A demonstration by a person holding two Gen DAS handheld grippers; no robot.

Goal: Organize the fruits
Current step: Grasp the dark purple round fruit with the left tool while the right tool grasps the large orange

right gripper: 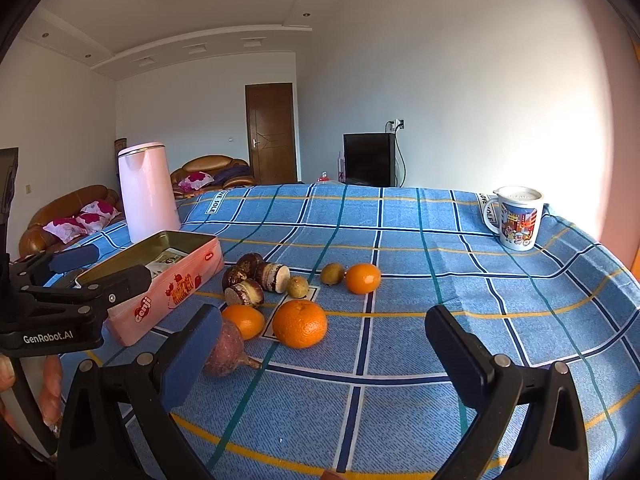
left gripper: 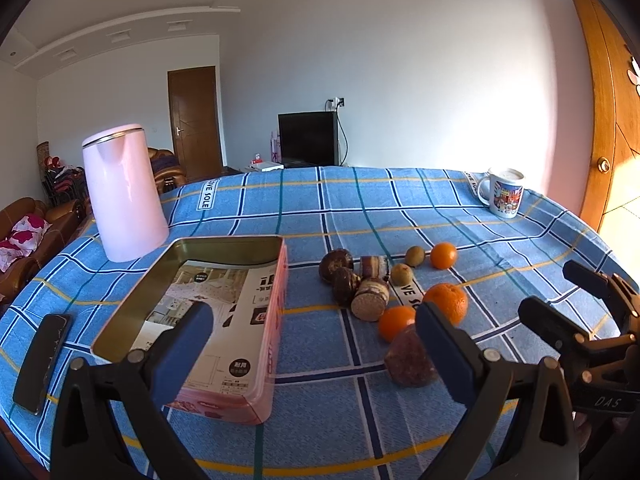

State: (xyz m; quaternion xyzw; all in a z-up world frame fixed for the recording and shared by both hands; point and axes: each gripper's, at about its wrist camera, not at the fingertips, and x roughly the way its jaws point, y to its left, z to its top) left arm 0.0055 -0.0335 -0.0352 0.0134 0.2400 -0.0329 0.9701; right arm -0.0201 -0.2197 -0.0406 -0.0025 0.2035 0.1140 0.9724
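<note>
Left wrist view — your tin [left gripper: 224, 248] holds no fruit, oranges [left gripper: 446, 302] untouched; both tongs wide open, empty.

The left tool's finger [left gripper: 440, 344] covers part of the reddish root [left gripper: 408, 356]; another [left gripper: 188, 344] hides part of the tin's [left gripper: 276, 344] floor. Mug [right gripper: 518, 218] print unreadable.

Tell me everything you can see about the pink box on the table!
The pink box is a long, shallow rectangular tin with rounded corners, lying flat on the blue checked tablecloth with no lid on. Its outside is pink with red fruit pictures and lettering; its inside wall looks shiny gold metal. Printed paper lies inside. It sits left of the fruit, in front of the pink kettle. Neither gripper touches it.
</note>
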